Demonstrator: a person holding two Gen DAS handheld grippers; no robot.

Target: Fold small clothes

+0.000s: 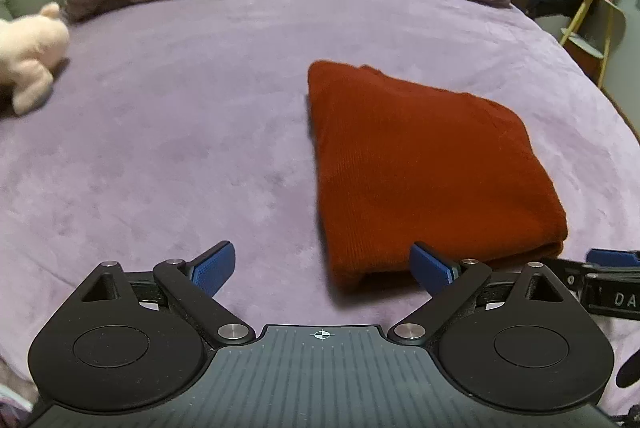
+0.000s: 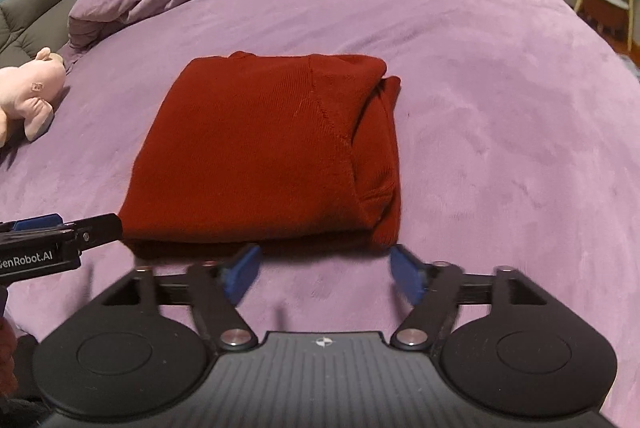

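Folded red sweater (image 2: 260,148) on purple bedspread (image 2: 500,88); pink plush (image 2: 30,88) far left.

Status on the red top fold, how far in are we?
Done: the red knit top lies folded into a compact rectangle on the purple bedspread. In hand: nothing; the left gripper and right gripper are both open at its near edge. Left: no other loose garment shows.

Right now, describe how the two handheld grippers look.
Both match: left gripper and right gripper have blue ribbed pads on black linkage arms, silver pivot pins, round black housings and a grey ridged base with a small crosshair mark. White lettering runs along the side.
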